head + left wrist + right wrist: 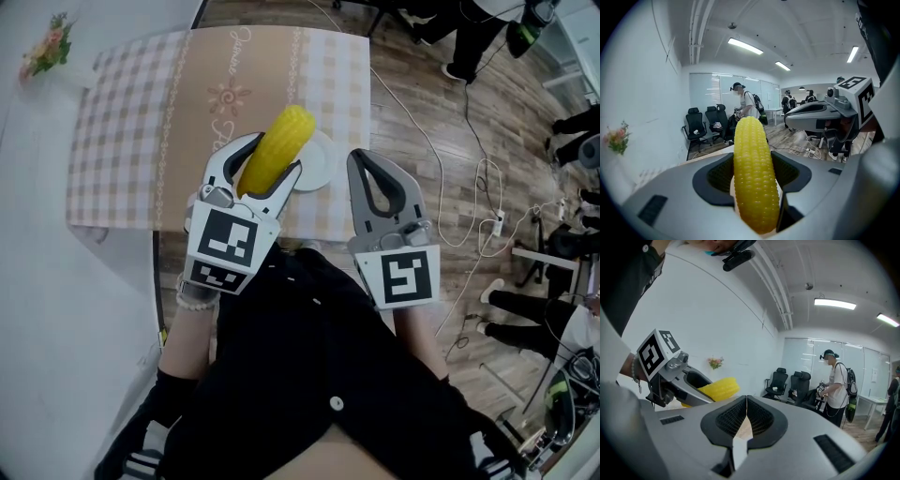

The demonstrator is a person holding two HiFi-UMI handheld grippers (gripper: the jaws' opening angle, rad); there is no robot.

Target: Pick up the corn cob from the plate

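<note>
1. The bench (122, 141) has a checked beige and white cloth, with a plain tan strip along its middle.
2. To the left of the bench there is a white wall (56, 281), and a small bunch of pink flowers (47, 45) is near the bench's far left corner.
3. To the right of the bench lies a wooden plank floor (520, 159) with white cables (480, 187) on it.
4. Beyond the bench, black office chairs (705, 124) stand before a glass partition (712, 91).
5. High above the bench, long ceiling lights (745, 46) are lit.

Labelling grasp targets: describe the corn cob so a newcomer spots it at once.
Find the checked tablecloth; above its near edge, by the white plate, is the left gripper. The corn cob sits clamped in it, the only bright yellow thing around.
</note>
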